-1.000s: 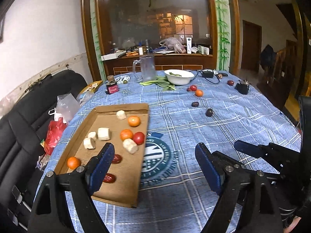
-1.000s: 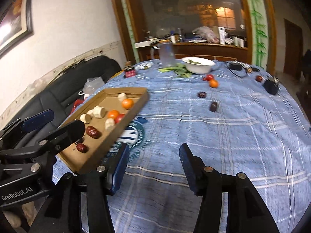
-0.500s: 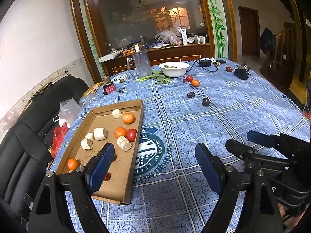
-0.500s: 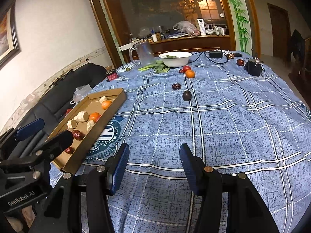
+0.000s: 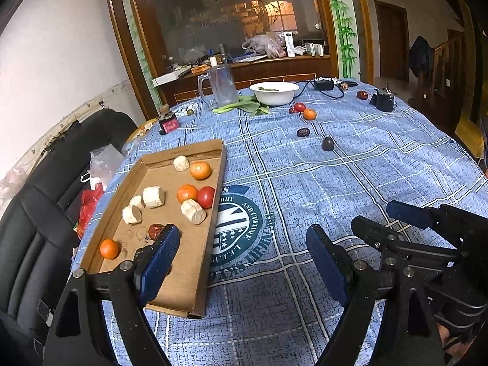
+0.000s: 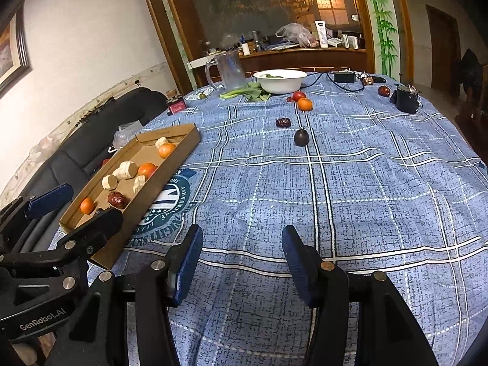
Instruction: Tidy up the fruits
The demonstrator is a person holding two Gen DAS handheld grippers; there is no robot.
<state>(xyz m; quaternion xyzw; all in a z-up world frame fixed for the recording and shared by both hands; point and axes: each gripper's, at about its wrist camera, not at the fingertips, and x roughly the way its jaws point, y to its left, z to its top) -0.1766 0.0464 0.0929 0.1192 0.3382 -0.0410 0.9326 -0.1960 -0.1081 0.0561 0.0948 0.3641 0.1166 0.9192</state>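
Note:
A cardboard tray (image 5: 213,238) (image 6: 170,164) lies at the table's left. It holds oranges (image 5: 200,170), a red tomato (image 5: 206,196), pale banana chunks (image 5: 193,211) and red dates (image 6: 116,199). Loose on the blue cloth farther off are an orange (image 6: 304,104), a tomato (image 6: 299,95), a date (image 6: 282,122) and a dark round fruit (image 6: 301,137). My left gripper (image 5: 241,265) is open and empty over the tray's near right edge. My right gripper (image 6: 242,259) is open and empty above bare cloth. Each gripper shows in the other's view.
A white bowl (image 5: 274,93), greens (image 5: 244,106), a clear jug (image 5: 222,85), a black cup (image 6: 405,99) and cables stand at the far side. A black sofa (image 5: 36,213) with bags runs along the left of the table.
Both grippers have pulled back and risen a little, so the table and tray look farther and the view tilts up. Both stay open and empty. No fruit has moved.

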